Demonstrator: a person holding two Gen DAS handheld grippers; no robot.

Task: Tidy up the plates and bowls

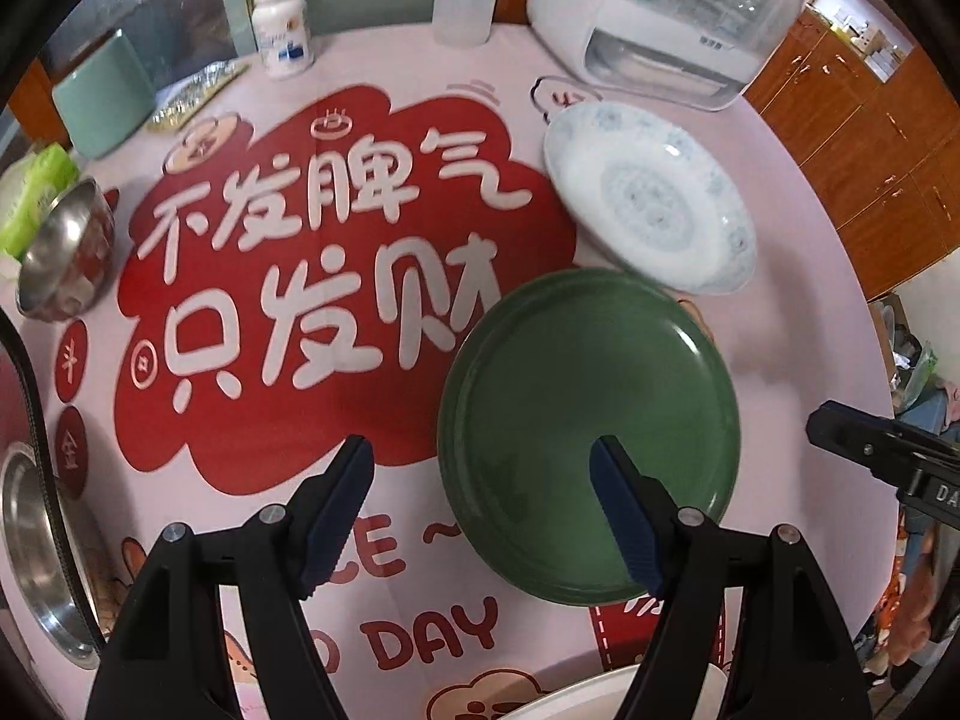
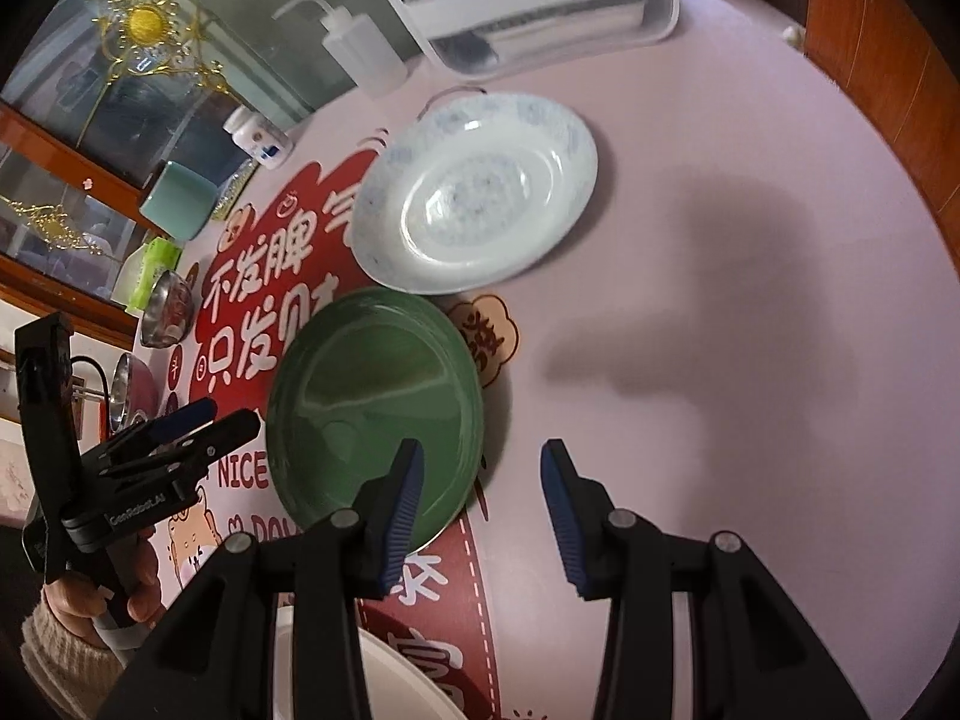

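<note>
On the bench [image 1: 780, 360], spread with a pale cloth printed in red, a green plate [image 1: 591, 438] lies flat near the middle. Just beyond it, toward the far right, sits a white plate with a faint blue pattern [image 1: 651, 195]; their rims look to be touching or nearly so, and which one cannot be told. The left gripper [image 1: 483, 480] points steeply down over the green plate's left edge, its fingers [image 1: 336, 510] spread wide with nothing between them: one finger hangs over the cloth, the other over the plate. The right gripper [image 2: 483, 498] hangs over the same plate's right edge, its fingers [image 2: 399, 516] apart and holding nothing, one over the green surface and one over bare cloth. In the right wrist view, a hand [image 2: 90, 606] in a knitted cuff grips the left tool's handle. At the far left stand a steel bowl [image 1: 66, 252], a green cup [image 1: 102, 96] and a white bottle [image 1: 282, 30]. A steel dish [image 1: 42, 552] shows at the near left, and the rim of another white plate [image 1: 588, 693] at the near edge. A white appliance [image 1: 672, 18] stands at the far side.
</note>
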